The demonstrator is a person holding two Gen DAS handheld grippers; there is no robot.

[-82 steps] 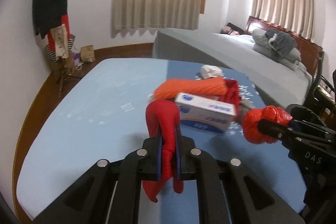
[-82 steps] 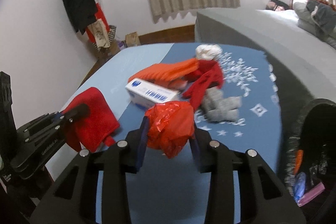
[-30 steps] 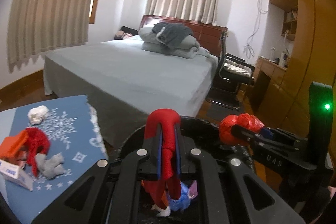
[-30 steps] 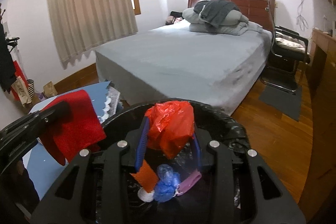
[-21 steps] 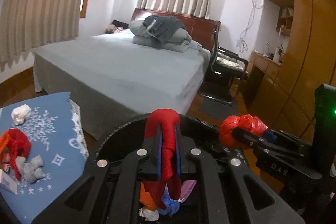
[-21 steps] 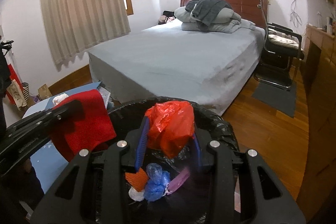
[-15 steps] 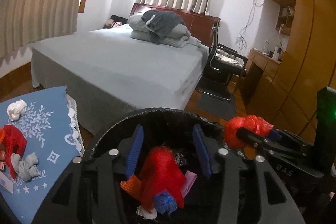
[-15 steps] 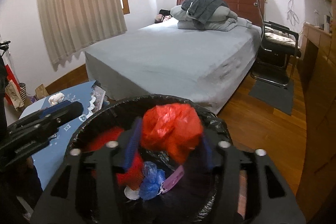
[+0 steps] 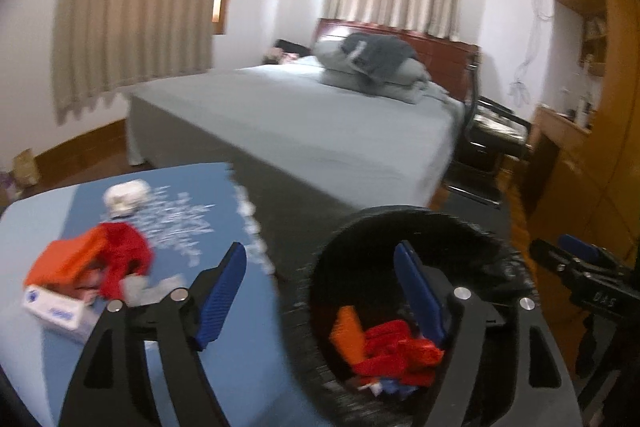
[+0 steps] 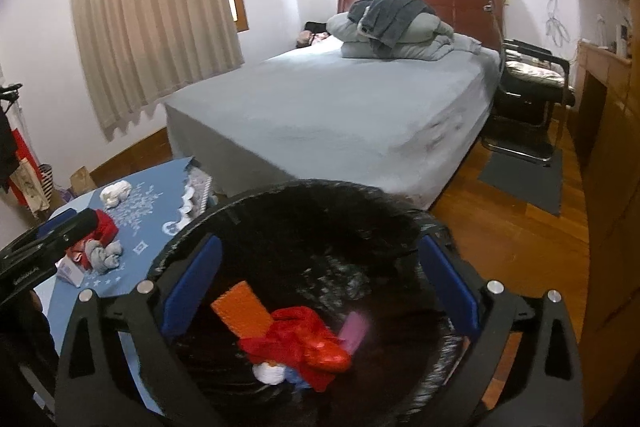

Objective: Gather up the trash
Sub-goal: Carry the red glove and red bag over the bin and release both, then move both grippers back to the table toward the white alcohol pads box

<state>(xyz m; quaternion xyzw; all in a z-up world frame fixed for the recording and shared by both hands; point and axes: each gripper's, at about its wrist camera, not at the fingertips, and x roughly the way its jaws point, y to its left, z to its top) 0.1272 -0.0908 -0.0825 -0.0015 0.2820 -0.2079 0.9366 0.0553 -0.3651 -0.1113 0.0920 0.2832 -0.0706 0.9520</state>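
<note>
Below both grippers stands a black-lined trash bin [image 10: 304, 187], also visible in the left wrist view [image 9: 400, 215]. Inside it lie a red cloth and a red plastic bag [image 10: 304, 347], an orange piece [image 10: 242, 311] and a pink scrap [image 10: 354, 331]. My right gripper [image 10: 320, 283] hangs over the bin, jaws opening wide with nothing between them. My left gripper [image 9: 320, 291] straddles the bin's left rim, jaws opening and empty. On the blue table [image 9: 192, 187] remain a white wad [image 9: 126, 199], a red cloth [image 9: 124, 259], an orange cloth [image 9: 64, 263], a tissue box [image 9: 52, 311] and a grey sock [image 10: 104, 253].
A grey bed [image 10: 340, 107] with folded bedding fills the space behind the bin. A black chair [image 10: 528, 75] stands beside it, with wooden cupboards [image 9: 592, 147] along the right wall. Wooden floor [image 10: 512, 239] lies right of the bin.
Both grippers opened: the red cloth dropped from the left and the red bag from the right into the bin. The left gripper has swung left, bringing the table back into view.
</note>
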